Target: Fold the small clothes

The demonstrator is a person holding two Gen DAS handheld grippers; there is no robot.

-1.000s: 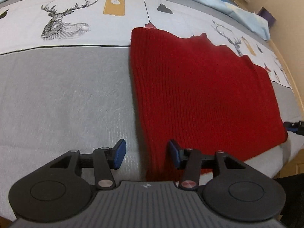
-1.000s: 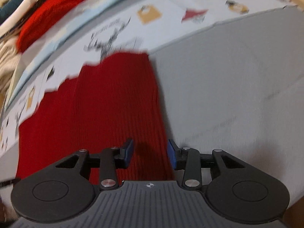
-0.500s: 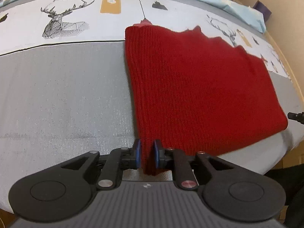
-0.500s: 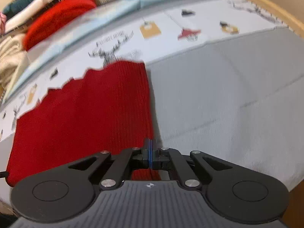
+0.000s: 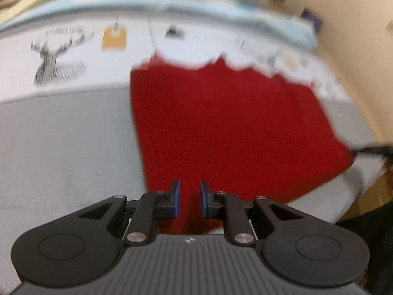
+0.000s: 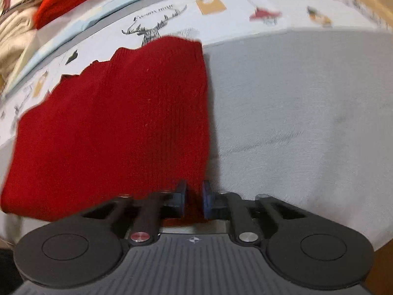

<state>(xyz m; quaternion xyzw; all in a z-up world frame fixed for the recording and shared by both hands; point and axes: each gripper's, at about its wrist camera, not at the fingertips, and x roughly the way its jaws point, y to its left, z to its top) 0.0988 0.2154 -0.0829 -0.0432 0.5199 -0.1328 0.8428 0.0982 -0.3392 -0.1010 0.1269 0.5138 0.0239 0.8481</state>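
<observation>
While both views blur, the left claw sits low at the near left corner of the flat dark red ribbed knit garment, blue pads narrowly apart with red cloth between them. The right claw grips its near right corner likewise. The garment lies on the grey printed bed cover, long axis running between the claws, ribs pointing away.

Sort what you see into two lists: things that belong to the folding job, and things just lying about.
Belongs to the job:
red knitted garment
left hand-held gripper
right hand-held gripper

Just lying about:
pile of clothes
deer-print bedcover
</observation>
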